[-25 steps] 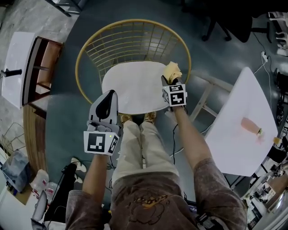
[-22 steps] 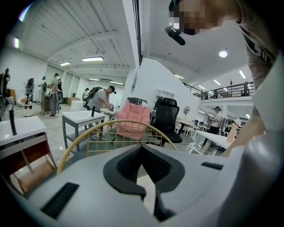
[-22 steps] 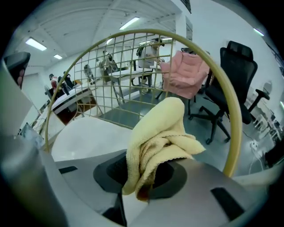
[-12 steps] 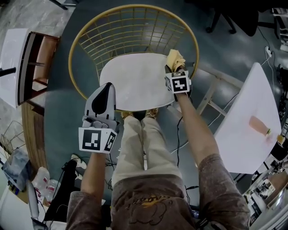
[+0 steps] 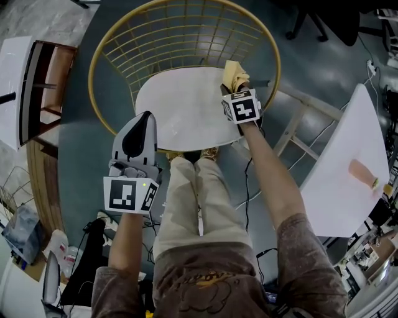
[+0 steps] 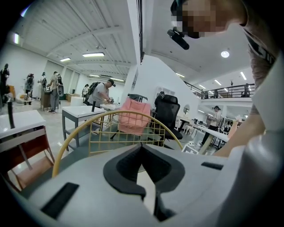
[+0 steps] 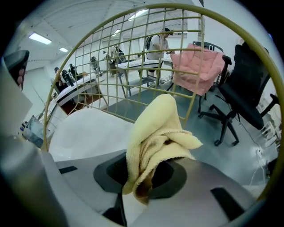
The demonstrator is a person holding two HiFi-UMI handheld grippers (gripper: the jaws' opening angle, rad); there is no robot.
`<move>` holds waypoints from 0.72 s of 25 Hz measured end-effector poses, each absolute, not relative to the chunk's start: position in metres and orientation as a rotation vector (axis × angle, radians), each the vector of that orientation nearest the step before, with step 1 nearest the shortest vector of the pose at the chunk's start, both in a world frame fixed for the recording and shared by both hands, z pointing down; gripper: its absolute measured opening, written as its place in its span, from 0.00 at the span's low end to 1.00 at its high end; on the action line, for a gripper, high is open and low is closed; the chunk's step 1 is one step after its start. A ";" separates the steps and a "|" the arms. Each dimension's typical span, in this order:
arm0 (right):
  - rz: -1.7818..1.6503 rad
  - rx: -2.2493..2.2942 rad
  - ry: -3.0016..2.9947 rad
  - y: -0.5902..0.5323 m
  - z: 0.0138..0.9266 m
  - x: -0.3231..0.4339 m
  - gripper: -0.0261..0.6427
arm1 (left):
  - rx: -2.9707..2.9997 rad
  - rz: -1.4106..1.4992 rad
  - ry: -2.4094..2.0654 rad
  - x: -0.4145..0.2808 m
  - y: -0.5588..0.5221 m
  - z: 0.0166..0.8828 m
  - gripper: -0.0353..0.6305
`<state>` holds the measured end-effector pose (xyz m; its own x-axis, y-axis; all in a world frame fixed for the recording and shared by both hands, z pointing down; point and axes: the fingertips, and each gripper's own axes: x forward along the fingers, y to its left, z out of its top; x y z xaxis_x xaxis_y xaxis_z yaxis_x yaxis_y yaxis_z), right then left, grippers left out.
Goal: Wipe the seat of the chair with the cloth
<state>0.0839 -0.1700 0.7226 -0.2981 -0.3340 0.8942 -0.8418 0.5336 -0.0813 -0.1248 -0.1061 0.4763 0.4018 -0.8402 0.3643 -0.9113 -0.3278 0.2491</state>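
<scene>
The chair has a gold wire back (image 5: 186, 37) and a white seat (image 5: 180, 112). My right gripper (image 5: 238, 93) is shut on a yellow cloth (image 5: 235, 74) over the seat's right rear edge; whether the cloth touches the seat I cannot tell. In the right gripper view the cloth (image 7: 155, 133) bunches up out of the right gripper (image 7: 144, 186), with the seat (image 7: 84, 133) to its left. My left gripper (image 5: 138, 140) is shut and holds nothing, at the seat's front left edge. In the left gripper view the left gripper (image 6: 142, 150) faces the wire back (image 6: 120, 117).
The person's legs (image 5: 186, 199) stand against the seat's front. A white table (image 5: 348, 168) is close on the right, a wooden and white shelf (image 5: 37, 81) on the left, a black office chair (image 5: 323, 18) beyond. Bags and clutter (image 5: 37, 248) lie at lower left.
My right gripper has carried the cloth a little farther back along the seat's right edge. The left gripper has stayed shut at the front left edge.
</scene>
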 end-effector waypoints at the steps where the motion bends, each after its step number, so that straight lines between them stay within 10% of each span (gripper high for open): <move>1: 0.714 0.960 -1.875 -0.170 0.724 0.078 0.20 | 2.250 0.234 -1.503 -0.126 -0.106 0.478 0.06; 18: 0.777 0.690 -2.038 -0.143 0.733 -0.067 0.20 | 2.169 0.251 -1.554 -0.175 -0.102 0.495 0.06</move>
<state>-0.0673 -0.1434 0.7329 -0.5061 -0.1888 0.8415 -0.7014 0.6579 -0.2743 -0.1754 -0.1016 0.4953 0.3464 -0.8476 0.4020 -0.9310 -0.2581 0.2580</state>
